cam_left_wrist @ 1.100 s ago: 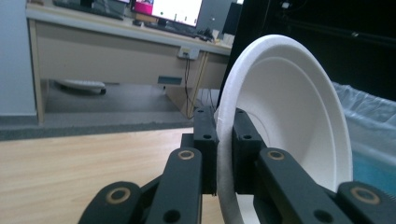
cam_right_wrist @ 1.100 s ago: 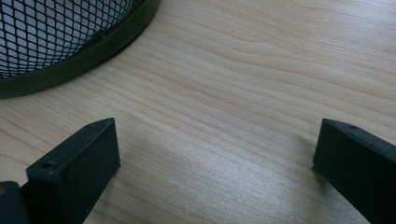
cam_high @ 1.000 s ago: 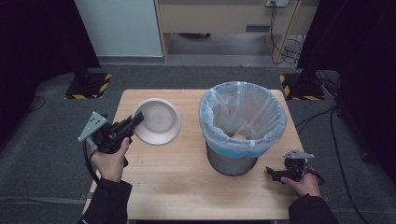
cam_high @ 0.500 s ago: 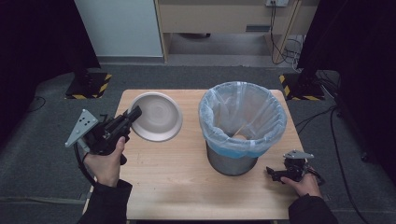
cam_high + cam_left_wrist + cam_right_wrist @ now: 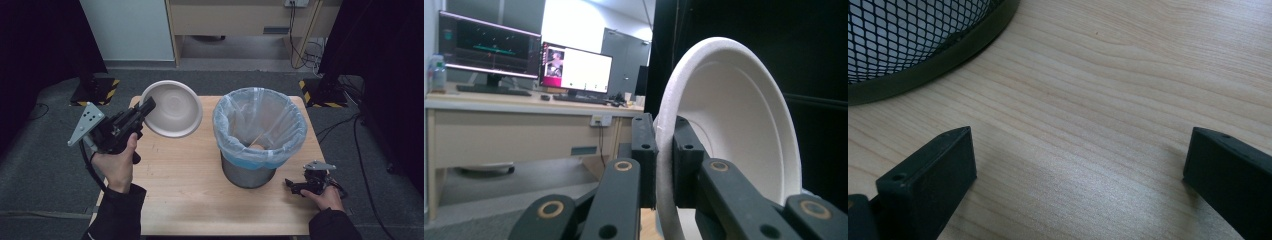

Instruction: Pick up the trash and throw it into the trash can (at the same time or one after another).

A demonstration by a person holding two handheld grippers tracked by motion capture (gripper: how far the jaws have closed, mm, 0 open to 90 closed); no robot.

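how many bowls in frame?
1. The bowl is lifted over the table's left side, its rim clamped in the left gripper. The bin may hide others.

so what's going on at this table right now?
A person works two hand-held grippers. The left gripper is shut on the rim of a white round foam bowl, held tilted in the air beside a metal mesh waste bin lined with a pale blue plastic bag. The right gripper rests open on the light wooden table near the bin's base, holding nothing.
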